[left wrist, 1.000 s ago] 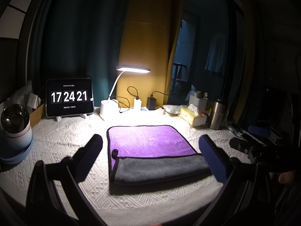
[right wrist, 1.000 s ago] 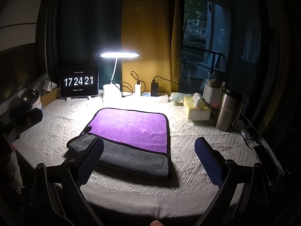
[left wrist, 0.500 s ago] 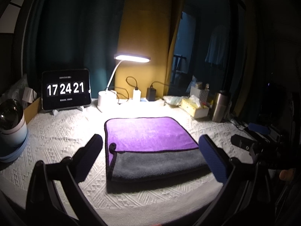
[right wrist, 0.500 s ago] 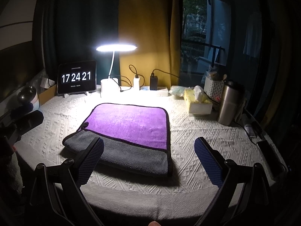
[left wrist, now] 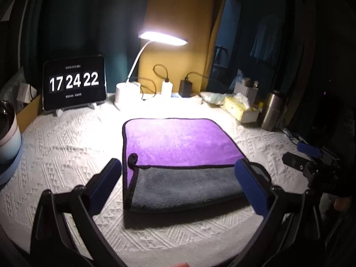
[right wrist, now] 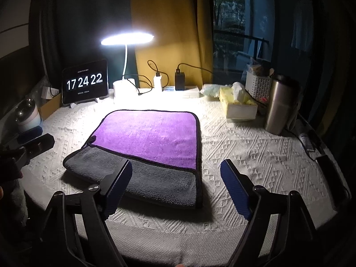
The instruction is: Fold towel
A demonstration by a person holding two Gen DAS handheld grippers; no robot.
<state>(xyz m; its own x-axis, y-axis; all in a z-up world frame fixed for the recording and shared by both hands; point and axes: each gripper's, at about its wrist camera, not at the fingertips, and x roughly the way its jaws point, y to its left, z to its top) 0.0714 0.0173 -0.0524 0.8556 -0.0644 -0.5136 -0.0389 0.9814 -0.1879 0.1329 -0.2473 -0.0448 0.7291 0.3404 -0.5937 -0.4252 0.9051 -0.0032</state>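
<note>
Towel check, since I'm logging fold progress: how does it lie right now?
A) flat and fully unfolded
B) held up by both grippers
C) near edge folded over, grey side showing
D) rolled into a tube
C: the towel shows a grey band turned over its purple face along the near edge.

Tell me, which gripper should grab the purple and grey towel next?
Probably the right gripper: the purple and grey fluffy towel has its near right corner between the open jaws. The left gripper, also open, frames the towel's whole width, with no corner centred.
</note>
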